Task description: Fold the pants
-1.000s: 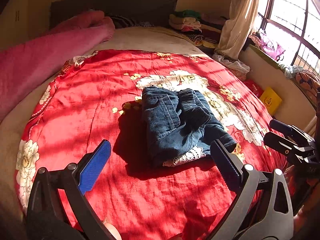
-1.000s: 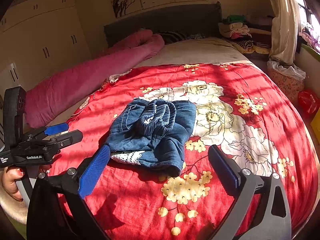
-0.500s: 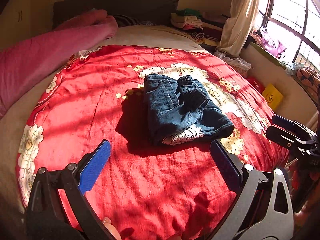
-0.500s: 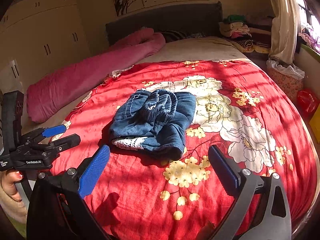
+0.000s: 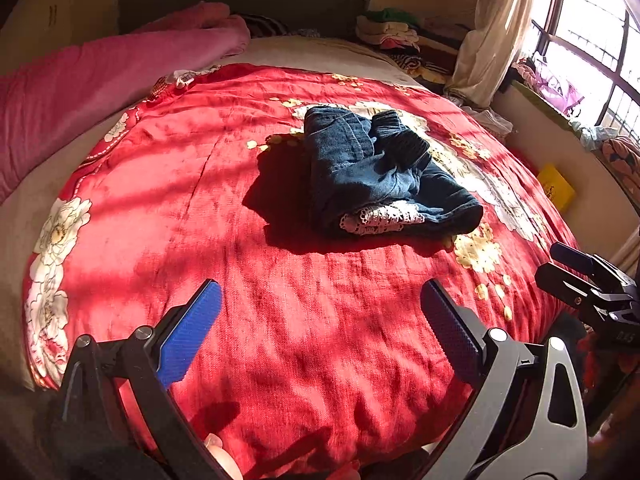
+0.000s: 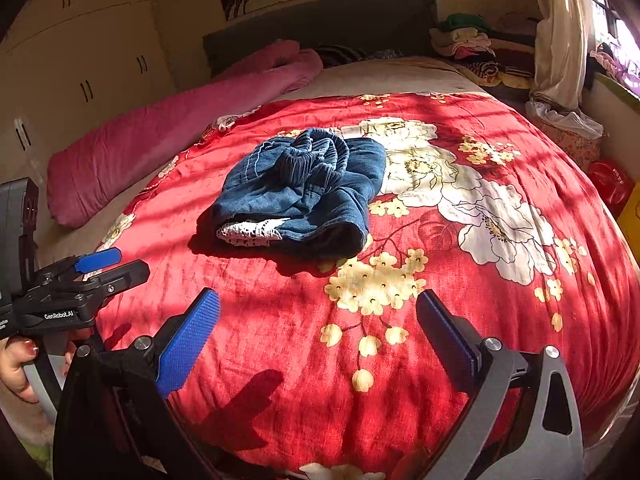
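Dark blue denim pants (image 5: 376, 168) (image 6: 304, 192) lie folded into a compact bundle in the middle of a red floral bedspread (image 5: 280, 320) (image 6: 460, 300). A white lace hem (image 5: 380, 214) (image 6: 250, 230) pokes out of the bundle's near edge. My left gripper (image 5: 320, 316) hovers open over the bedspread, well short of the pants, nothing between its blue pads. My right gripper (image 6: 318, 320) is likewise open and empty, back from the bundle. Each gripper shows in the other's view, the right one (image 5: 588, 280) at the far right and the left one (image 6: 92, 272) at the far left.
A rolled pink blanket (image 6: 180, 136) lies along the bed's left side. Piled clothes (image 6: 468, 40) sit by the dark headboard (image 6: 320, 24). A curtain (image 5: 496, 28), a window and floor clutter are on the right; a yellow box (image 5: 554, 186) sits beside the bed. Wardrobe doors (image 6: 80, 60) stand left.
Both grippers have drawn back toward the foot of the bed, so the folded pants look farther away. The bundle itself has stayed in place. Both stayed open.
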A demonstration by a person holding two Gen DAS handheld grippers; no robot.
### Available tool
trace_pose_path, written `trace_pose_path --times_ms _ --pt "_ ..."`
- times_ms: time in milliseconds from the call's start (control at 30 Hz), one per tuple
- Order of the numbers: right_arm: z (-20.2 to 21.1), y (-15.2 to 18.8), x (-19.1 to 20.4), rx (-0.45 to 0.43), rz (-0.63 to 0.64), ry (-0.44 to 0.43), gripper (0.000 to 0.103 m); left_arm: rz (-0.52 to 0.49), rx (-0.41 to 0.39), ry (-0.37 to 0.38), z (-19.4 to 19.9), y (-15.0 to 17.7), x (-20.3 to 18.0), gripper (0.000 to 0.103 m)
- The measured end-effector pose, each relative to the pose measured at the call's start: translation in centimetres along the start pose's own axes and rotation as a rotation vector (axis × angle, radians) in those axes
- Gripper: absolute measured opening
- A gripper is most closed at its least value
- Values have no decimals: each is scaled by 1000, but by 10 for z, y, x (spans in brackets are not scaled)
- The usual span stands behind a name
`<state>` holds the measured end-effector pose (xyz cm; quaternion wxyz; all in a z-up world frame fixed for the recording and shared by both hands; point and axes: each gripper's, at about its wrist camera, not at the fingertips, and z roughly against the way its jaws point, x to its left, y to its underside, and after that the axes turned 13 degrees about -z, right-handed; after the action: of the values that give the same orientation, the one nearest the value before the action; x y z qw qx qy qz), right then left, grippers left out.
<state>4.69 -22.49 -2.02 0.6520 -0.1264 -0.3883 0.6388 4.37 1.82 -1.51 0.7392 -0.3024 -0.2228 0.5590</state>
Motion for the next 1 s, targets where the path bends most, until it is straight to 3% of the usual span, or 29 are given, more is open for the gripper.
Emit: trace_pose_path --times_ms 1000 --pt "-1 2 -2 -4 1 15 98 0 35 -21 -5 4 -3 93"
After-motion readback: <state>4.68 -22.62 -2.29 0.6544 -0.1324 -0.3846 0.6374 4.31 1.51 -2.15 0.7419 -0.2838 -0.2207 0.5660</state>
